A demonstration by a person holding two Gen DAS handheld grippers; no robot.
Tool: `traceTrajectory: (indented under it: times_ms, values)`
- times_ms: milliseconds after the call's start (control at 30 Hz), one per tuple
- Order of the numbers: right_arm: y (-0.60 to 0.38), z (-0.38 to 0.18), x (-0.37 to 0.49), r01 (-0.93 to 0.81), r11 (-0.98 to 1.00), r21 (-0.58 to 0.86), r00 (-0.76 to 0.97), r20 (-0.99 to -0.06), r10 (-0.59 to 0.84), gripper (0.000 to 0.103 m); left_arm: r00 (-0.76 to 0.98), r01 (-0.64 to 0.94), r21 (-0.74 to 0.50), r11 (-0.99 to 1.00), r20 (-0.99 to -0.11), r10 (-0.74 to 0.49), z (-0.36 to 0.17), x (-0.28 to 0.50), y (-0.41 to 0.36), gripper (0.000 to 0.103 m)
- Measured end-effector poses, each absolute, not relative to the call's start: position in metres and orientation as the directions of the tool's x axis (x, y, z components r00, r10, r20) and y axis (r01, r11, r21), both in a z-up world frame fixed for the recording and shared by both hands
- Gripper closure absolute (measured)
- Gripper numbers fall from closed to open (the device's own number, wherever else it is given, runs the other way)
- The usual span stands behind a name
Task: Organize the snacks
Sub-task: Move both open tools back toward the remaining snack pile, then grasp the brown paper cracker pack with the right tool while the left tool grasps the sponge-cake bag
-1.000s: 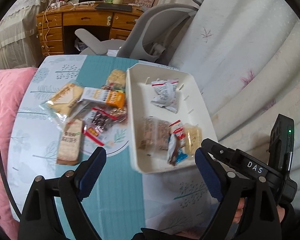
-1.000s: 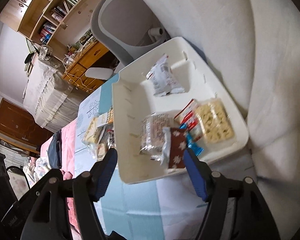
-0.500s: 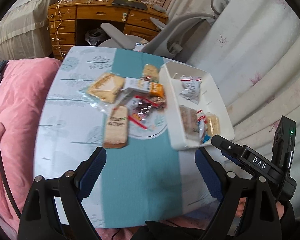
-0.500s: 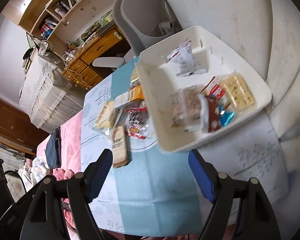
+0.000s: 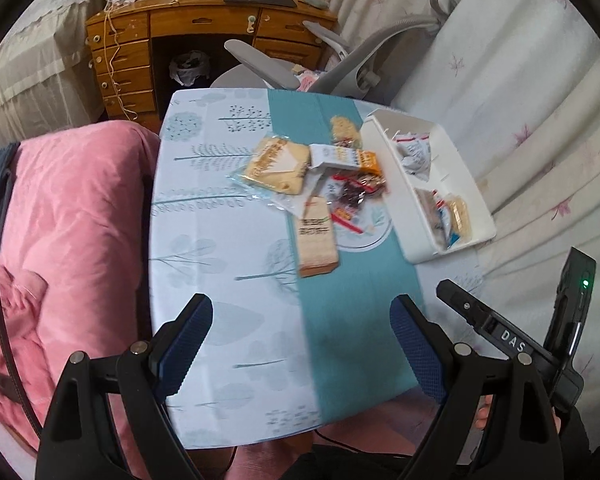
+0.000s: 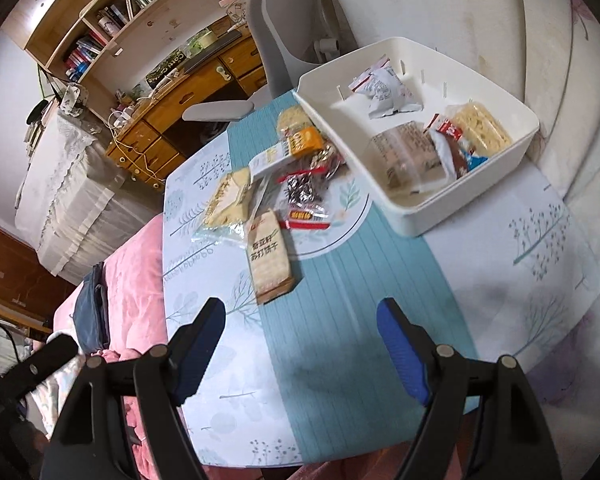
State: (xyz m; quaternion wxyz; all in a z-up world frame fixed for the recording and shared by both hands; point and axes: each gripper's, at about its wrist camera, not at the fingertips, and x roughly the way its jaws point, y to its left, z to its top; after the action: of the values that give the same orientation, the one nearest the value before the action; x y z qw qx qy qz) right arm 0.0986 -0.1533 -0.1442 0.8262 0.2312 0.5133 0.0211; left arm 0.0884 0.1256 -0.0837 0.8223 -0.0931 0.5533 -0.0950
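A white bin (image 5: pixel 420 248) (image 6: pixel 472 196) stands at the table's right side with several snack packs in it. A loose pile of snacks lies left of it: a tan cracker pack (image 5: pixel 317 242) (image 6: pixel 269 258), a clear-wrapped biscuit pack (image 5: pixel 278 166) (image 6: pixel 226 200), an orange and white box (image 5: pixel 344 157) (image 6: pixel 290 148) and a dark foil pack (image 5: pixel 356 192) (image 6: pixel 306 190). My left gripper (image 5: pixel 302 346) is open and empty above the table's near end. My right gripper (image 6: pixel 302 350) is open and empty there too, and its body shows in the left wrist view (image 5: pixel 500 334).
A pink quilt (image 5: pixel 68 240) borders the table's left side. A grey office chair (image 5: pixel 300 72) and a wooden desk (image 5: pixel 180 40) stand beyond the far edge. White curtain fabric (image 5: pixel 540 120) hangs to the right of the bin.
Both grippers have pulled back from the bin toward the table's near end. The bin and the pile now sit farther away in both views. Both stay open and empty.
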Motion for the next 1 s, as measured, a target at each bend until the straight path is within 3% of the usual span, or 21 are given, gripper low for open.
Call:
traceTrajectory:
  times_ms: [500,1000]
  values:
    - [-0.104,-0.159,0.088,0.128,0.939,0.319,0.522,-0.827,0.210,0.024,0.149,0.107,-0.162,0.981,-0.973,-0.177,-0.125,0.166,0.145,0.013]
    - [-0.082,-0.208,0.161,0.001,0.970,0.244,0.521,-0.828,0.208,0.024,0.017,0.163,-0.105,0.981,-0.994,-0.109,-0.187,0.295,0.103,0.010]
